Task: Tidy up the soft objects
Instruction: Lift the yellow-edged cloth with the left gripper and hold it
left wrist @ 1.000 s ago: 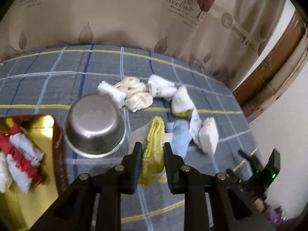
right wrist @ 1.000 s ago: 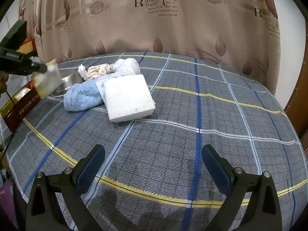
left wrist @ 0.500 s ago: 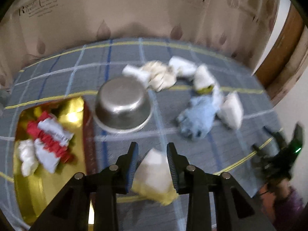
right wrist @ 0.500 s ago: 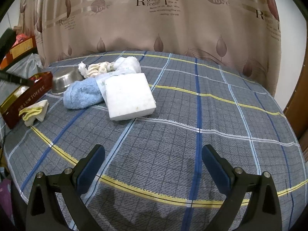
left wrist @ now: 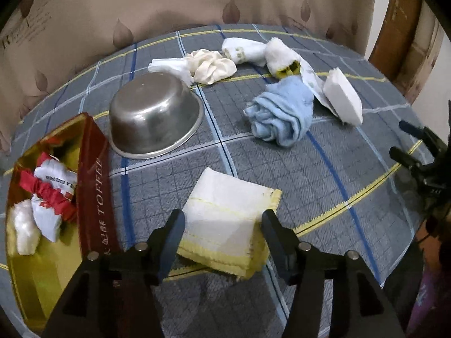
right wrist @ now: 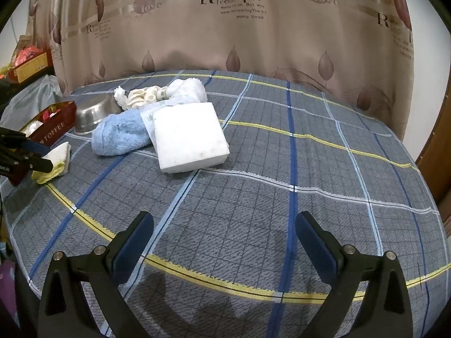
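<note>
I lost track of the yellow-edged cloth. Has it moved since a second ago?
Yes. The yellow-edged cloth left the pile beside the blue towel and now lies nearer the toffee box.

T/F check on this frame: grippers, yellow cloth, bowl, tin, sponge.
1. The left gripper is shut on the yellow cloth. False: it is open, and the cloth lies on the table between its fingers.
2. The bowl stands upside down. True.
3. The right gripper is open and holds nothing. True.
4. The tin holds the blue towel. False: the towel lies on the table; the tin holds red and white wrapped items.
5. The white sponge lies beside the blue towel. True.
</note>
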